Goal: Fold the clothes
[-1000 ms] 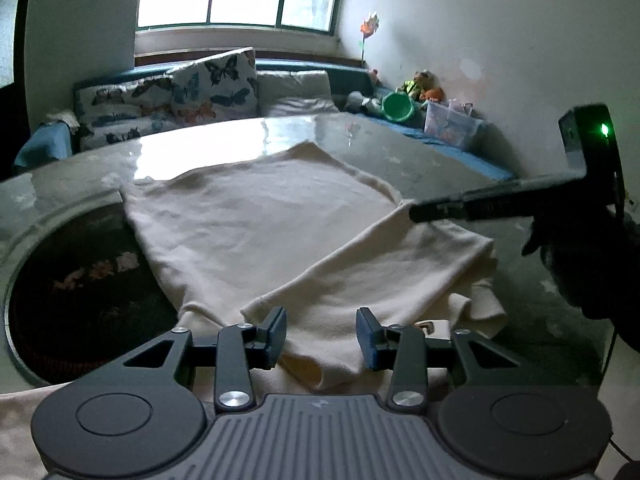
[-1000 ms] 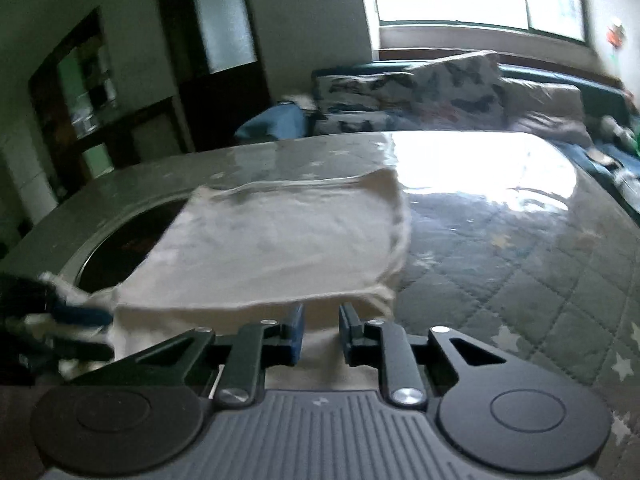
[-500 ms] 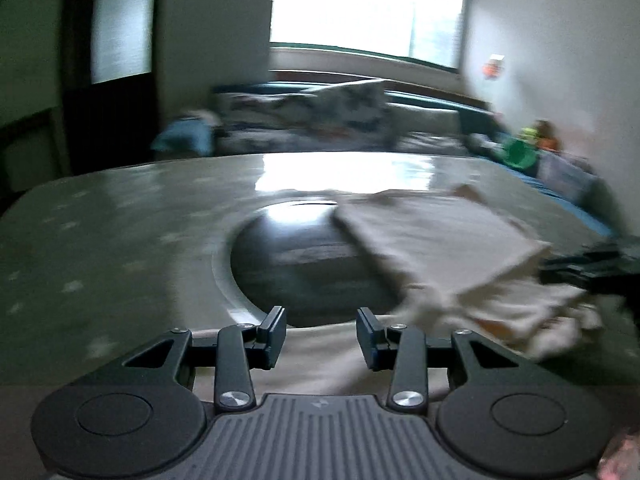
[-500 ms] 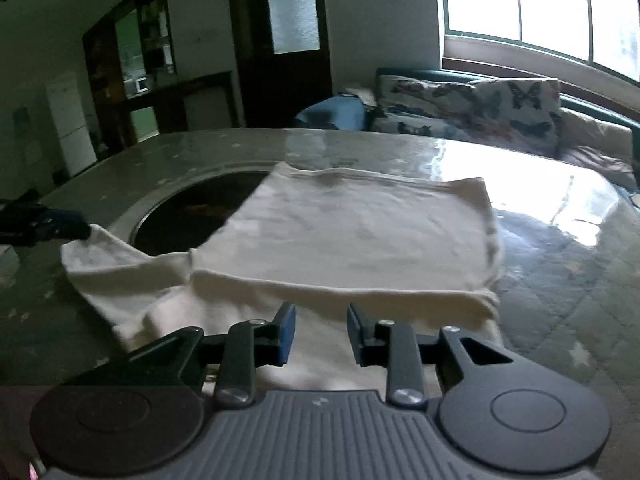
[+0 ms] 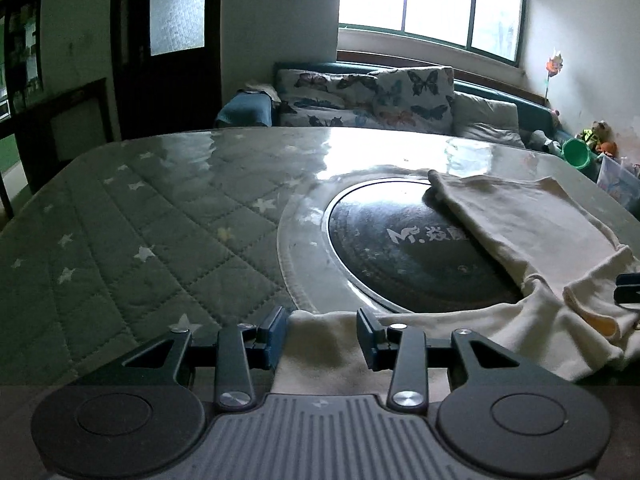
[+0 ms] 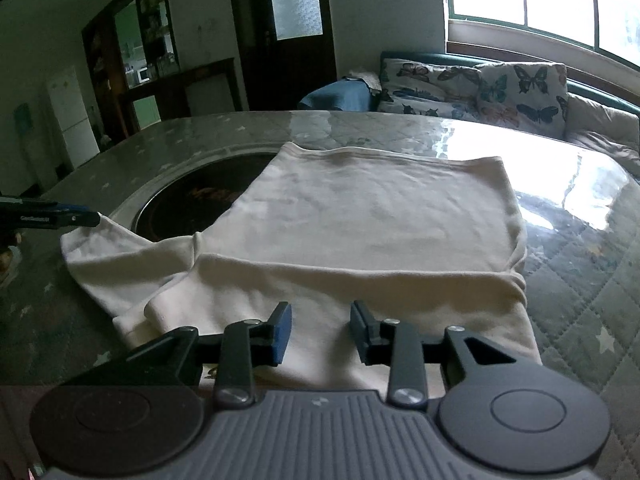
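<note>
A cream T-shirt (image 6: 360,232) lies on the glass-topped table, its lower part folded over the body and one sleeve (image 6: 104,264) stretched out to the left. My right gripper (image 6: 320,334) hovers over the shirt's near folded edge; its jaws are opening and the pads press on nothing. My left gripper (image 5: 322,336) is open at the sleeve's end, with the sleeve cloth (image 5: 320,344) lying in the gap between its fingers. The left gripper (image 6: 94,218) shows side-on at the sleeve tip. The right gripper's tip (image 5: 628,288) shows at the frame's right edge.
A dark round inset (image 5: 400,256) sits in the table (image 5: 140,240), partly under the shirt. Green quilted star cloth lies beneath the glass. A sofa with butterfly cushions (image 5: 368,96) stands behind the table; a dark door (image 6: 288,32) and a cabinet are beyond.
My left gripper swung left from above the folded shirt to the sleeve's end. The right gripper's jaws widened, and the sleeve now lies stretched out to the left.
</note>
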`<state>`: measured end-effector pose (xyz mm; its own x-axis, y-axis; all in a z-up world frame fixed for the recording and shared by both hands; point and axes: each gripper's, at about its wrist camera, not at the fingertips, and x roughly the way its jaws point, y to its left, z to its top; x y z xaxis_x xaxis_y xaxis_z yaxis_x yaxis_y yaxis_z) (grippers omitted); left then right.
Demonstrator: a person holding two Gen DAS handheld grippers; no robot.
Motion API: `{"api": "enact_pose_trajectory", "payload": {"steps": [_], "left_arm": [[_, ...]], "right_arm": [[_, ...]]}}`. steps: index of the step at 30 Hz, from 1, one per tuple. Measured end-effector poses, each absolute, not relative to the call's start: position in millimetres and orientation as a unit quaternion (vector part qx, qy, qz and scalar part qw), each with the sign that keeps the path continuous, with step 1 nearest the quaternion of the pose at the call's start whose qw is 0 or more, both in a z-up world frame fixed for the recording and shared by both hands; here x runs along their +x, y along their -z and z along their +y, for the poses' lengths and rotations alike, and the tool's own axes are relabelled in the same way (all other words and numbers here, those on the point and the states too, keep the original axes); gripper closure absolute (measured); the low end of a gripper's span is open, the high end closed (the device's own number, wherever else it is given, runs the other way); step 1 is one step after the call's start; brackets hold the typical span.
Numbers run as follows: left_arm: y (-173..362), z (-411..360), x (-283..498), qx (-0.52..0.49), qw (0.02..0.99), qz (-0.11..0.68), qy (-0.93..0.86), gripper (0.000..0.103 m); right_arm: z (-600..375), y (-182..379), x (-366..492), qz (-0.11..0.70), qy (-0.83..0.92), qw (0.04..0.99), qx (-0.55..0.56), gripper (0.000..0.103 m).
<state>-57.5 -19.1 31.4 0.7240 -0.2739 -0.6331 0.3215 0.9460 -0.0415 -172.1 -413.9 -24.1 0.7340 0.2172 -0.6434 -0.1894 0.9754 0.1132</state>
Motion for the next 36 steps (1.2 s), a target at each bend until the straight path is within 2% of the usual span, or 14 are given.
{"api": "enact_pose_trajectory", "payload": {"steps": [2, 5, 7, 12, 17, 20, 21, 26, 30, 36], "left_arm": [[-28, -19, -55, 0.036, 0.928, 0.336, 0.159, 0.066], [-25, -19, -53, 0.038, 0.929, 0.333, 0.158, 0.082], [-24, -21, -55, 0.044, 0.931, 0.326, 0.154, 0.088], [-25, -26, -59, 0.078, 0.943, 0.309, 0.101, 0.093], [-22, -12, -54, 0.042, 0.941, 0.323, 0.093, 0.092], [-26, -4, -53, 0.017, 0.939, 0.329, 0.1, 0.083], [-27, -1, -52, 0.008, 0.938, 0.331, 0.102, 0.077], [-42, 19, -65, -0.024, 0.941, 0.325, 0.09, 0.072], [-43, 23, -84, -0.019, 0.937, 0.338, 0.088, 0.063], [-37, 21, -93, -0.038, 0.931, 0.353, 0.081, 0.062]], "right_arm": [[-414, 24, -172, 0.348, -0.109, 0.931, 0.02, 0.07], [-414, 24, -173, 0.348, -0.109, 0.931, 0.02, 0.07], [-415, 25, -173, 0.349, -0.109, 0.931, 0.02, 0.07], [-414, 25, -174, 0.349, -0.108, 0.931, 0.016, 0.069], [-413, 26, -174, 0.349, -0.108, 0.931, 0.012, 0.069], [-412, 26, -175, 0.349, -0.107, 0.931, 0.01, 0.069], [-412, 26, -175, 0.349, -0.108, 0.931, 0.01, 0.068], [-413, 25, -175, 0.349, -0.109, 0.931, 0.012, 0.067], [-413, 24, -174, 0.348, -0.112, 0.931, 0.011, 0.067], [-411, 19, -177, 0.342, -0.116, 0.933, 0.009, 0.067]]}}
